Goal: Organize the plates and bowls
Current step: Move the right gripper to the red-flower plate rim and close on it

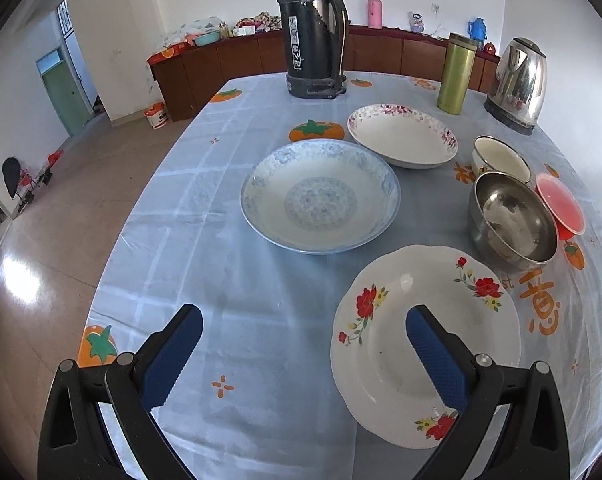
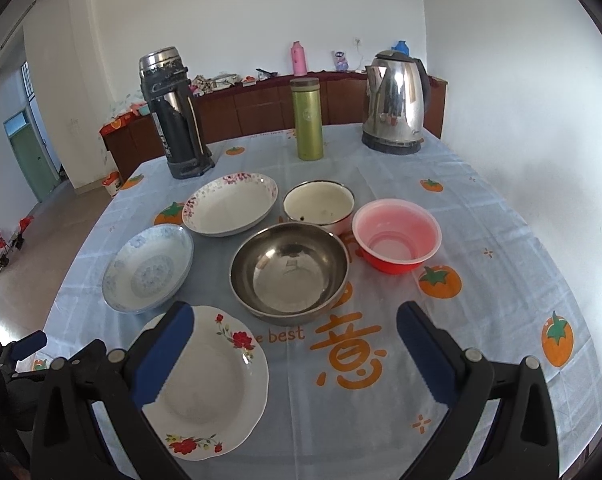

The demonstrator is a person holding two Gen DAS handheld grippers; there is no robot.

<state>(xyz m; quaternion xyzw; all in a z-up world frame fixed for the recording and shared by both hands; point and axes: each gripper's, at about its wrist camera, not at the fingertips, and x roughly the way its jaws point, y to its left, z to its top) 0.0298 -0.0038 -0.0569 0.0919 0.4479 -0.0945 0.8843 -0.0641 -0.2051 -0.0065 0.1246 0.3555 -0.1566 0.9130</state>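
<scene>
**Crockery spread out and unsorted, both grippers empty**

Left wrist view: the left gripper [image 1: 303,354] hung above the near table edge with its jaws spread wide and nothing between them. Its right finger sat over the red-flower plate [image 1: 425,344], whether touching or not could not be told. Beyond lay the blue-patterned plate [image 1: 321,196] and, just behind it, the pink-rimmed plate [image 1: 403,136]; all three looked empty. At the right stood the steel bowl [image 1: 511,220], the cream bowl [image 1: 501,158] and the red bowl [image 1: 561,206], close together. The likely risk was a glazed rim slipping from a narrow pinch, the plate then tipping onto the tablecloth [image 1: 221,264] or knocking its neighbour.

Right wrist view: the right gripper [image 2: 295,354] was likewise spread and empty, low over the cloth, facing the steel bowl [image 2: 289,272]. That bowl held nothing. The cream bowl [image 2: 319,208] showed a few dark specks, the red bowl [image 2: 397,236] was bare. The cream bowl appeared to touch the steel bowl's rim, so lifting one carelessly could have dragged or rattled the other. The green flask [image 2: 308,120] and kettle [image 2: 395,108] stood well behind, probably out of harm's way.
</scene>
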